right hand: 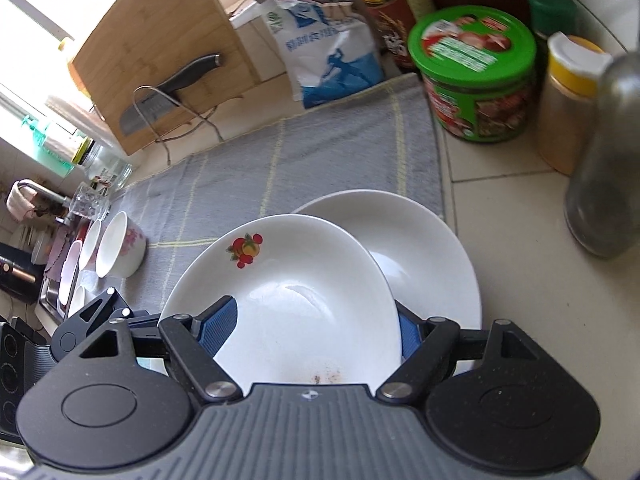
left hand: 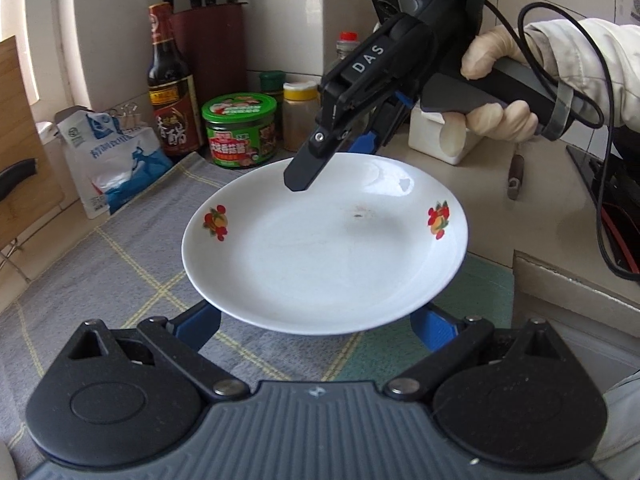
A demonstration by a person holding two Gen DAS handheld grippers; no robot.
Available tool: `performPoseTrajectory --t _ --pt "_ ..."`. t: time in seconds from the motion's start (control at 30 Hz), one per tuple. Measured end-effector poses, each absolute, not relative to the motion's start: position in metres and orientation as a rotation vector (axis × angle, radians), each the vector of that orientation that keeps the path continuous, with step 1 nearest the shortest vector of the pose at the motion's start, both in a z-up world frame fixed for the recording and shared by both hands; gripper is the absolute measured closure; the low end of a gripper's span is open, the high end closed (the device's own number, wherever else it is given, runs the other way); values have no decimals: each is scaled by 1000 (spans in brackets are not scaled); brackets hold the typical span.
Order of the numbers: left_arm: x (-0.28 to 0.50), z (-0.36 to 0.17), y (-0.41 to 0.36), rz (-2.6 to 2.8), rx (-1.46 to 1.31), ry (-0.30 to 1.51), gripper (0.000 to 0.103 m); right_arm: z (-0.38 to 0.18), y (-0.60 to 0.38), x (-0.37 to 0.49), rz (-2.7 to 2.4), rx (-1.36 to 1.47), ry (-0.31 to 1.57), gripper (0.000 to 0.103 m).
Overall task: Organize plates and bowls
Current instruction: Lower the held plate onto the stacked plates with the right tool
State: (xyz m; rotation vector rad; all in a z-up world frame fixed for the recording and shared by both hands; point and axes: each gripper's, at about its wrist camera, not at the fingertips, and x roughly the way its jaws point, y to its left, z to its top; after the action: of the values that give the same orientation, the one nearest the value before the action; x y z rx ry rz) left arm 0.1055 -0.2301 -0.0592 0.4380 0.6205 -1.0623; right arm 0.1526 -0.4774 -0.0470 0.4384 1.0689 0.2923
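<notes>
A white plate with fruit prints [left hand: 320, 248] is held above the grey checked cloth [left hand: 132, 248]. My right gripper [left hand: 320, 160] is shut on its far rim, one finger on top and one under. In the right wrist view the plate [right hand: 292, 304] sits between my fingers, over a plain white plate [right hand: 424, 248] lying on the cloth's edge. My left gripper [left hand: 316, 326] is open, its blue pads below the plate's near rim on either side; I cannot tell if they touch it. A floral bowl [right hand: 120, 250] stands on the cloth's far left.
A soy bottle [left hand: 170, 92], a green-lidded jar [left hand: 240, 132], a yellow-lidded spice jar [left hand: 300, 116], a salt bag [left hand: 116, 164] and a knife block [left hand: 208, 40] line the back wall. A cutting board with a knife [right hand: 160, 60] leans at left. More bowls [right hand: 80, 264] sit near the sink.
</notes>
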Motion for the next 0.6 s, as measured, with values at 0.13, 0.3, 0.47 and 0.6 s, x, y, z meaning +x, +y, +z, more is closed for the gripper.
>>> performPoseTrajectory --t 0.13,0.3,0.47,0.6 --pt "107 -61 -234 -1069 442 628 3 -51 -483 150 279 447 1071 19" --pt "107 -62 -237 -1071 445 631 3 -57 -487 148 269 458 1075 19" --pt "111 -62 -241 -1068 443 638 3 -61 -491 148 258 462 1080 19" --pt "116 -63 -242 -1062 436 650 3 -64 -494 147 252 472 1082 19"
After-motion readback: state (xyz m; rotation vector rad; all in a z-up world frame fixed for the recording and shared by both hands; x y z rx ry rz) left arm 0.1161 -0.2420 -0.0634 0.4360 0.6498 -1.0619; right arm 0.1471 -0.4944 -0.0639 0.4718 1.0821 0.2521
